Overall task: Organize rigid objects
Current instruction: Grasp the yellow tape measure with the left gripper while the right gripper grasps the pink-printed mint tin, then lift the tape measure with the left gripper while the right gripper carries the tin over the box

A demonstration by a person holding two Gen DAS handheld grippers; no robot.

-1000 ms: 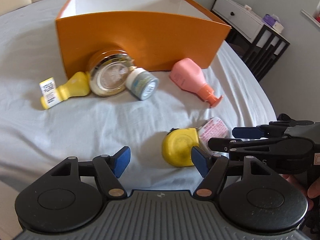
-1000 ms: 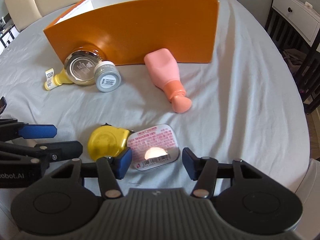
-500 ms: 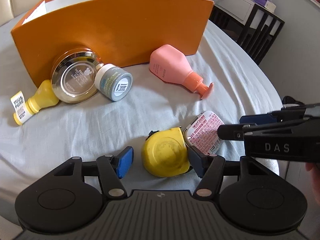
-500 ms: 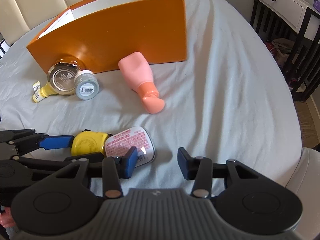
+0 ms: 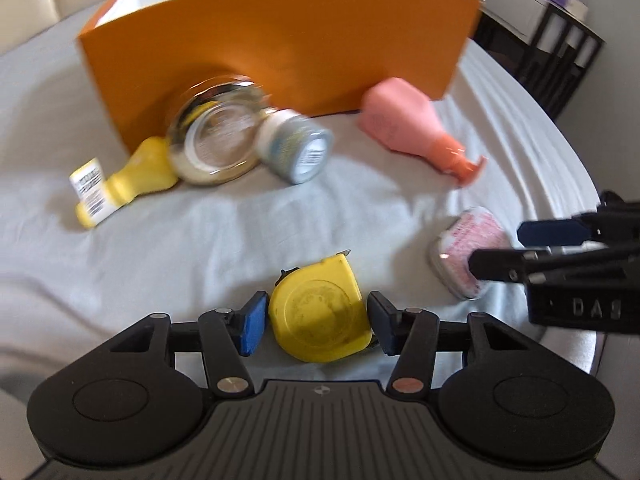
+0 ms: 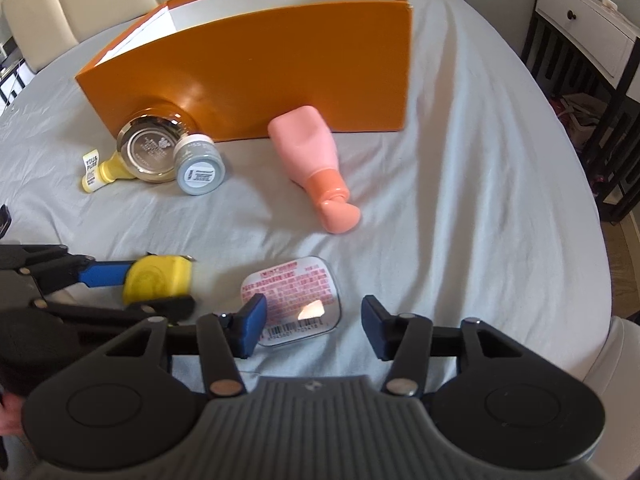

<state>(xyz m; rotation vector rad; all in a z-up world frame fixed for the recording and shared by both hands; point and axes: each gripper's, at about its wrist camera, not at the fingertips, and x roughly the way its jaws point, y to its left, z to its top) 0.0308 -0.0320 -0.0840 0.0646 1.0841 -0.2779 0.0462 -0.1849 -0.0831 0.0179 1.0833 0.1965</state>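
Observation:
A yellow tape measure (image 5: 320, 320) (image 6: 156, 280) lies on the grey cloth between the pads of my left gripper (image 5: 316, 328) (image 6: 168, 286). Its jaws are closing on it, and both pads touch its sides. A flat tin with a pink label (image 6: 292, 292) (image 5: 460, 240) lies just right of the tape measure. My right gripper (image 6: 312, 328) (image 5: 496, 246) hangs over the tin with its jaws opening; the left pad sits above the tin's near corner and nothing is gripped. The orange box (image 6: 260, 68) (image 5: 280, 40) stands open-topped at the back.
Against the box front lie a gold-lidded jar (image 6: 148, 152), a small grey jar (image 6: 200, 168) and a small yellow bottle (image 6: 104, 168). A pink pump bottle (image 6: 308, 152) lies right of them. A dark sideboard (image 6: 580, 40) stands beyond the table's right edge.
The left jaws have narrowed around the tape measure, which has slid left, away from the tin. The right jaws narrowed, then widened again over the tin.

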